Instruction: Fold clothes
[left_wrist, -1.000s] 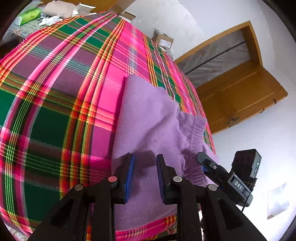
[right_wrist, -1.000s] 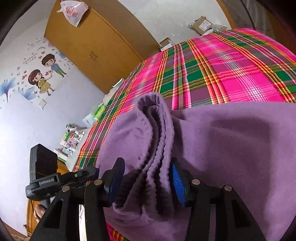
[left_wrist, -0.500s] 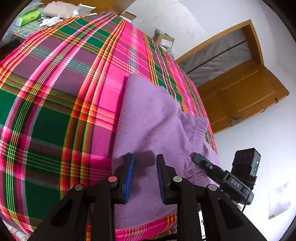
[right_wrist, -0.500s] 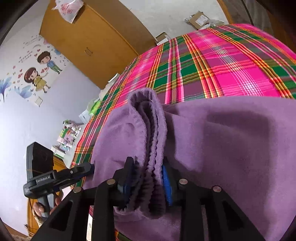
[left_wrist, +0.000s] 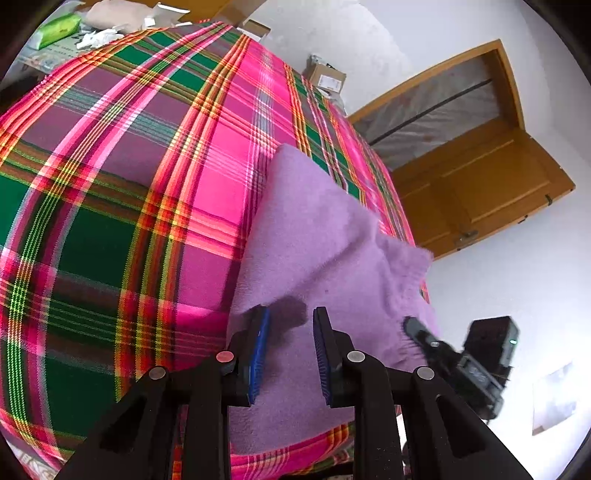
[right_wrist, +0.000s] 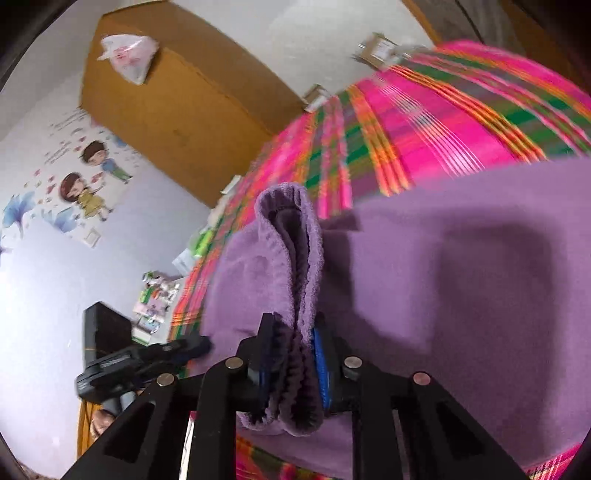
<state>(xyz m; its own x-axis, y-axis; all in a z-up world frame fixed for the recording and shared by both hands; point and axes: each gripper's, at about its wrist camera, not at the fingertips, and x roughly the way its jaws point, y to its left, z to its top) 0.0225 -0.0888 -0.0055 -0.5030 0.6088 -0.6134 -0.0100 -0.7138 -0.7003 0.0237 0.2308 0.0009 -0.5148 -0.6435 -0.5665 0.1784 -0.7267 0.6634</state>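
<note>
A purple fleece garment (left_wrist: 314, 236) lies flat on the plaid bedspread (left_wrist: 110, 192) near its front edge. My left gripper (left_wrist: 290, 332) hovers open just over the garment's near left part, and flat fabric shows between its blue pads. In the right wrist view, my right gripper (right_wrist: 293, 343) is shut on the garment's ribbed waistband (right_wrist: 291, 236), which stands up in a pinched fold above the rest of the purple garment (right_wrist: 461, 295). The right gripper's tip (left_wrist: 417, 328) shows at the garment's right edge in the left wrist view. The left gripper (right_wrist: 184, 347) appears at the lower left of the right wrist view.
The plaid bedspread (right_wrist: 424, 122) stretches away beyond the garment. A wooden wardrobe (right_wrist: 184, 103) with a plastic bag (right_wrist: 127, 55) on top stands behind it. A wooden door (left_wrist: 480, 192) is at the right, cardboard boxes (left_wrist: 327, 75) sit by the far wall, and a cluttered side table (left_wrist: 59, 29) is at the far left.
My right gripper has closed on the ribbed waistband and raised it into an upright fold. The left gripper stays open in the same spot over the garment.
</note>
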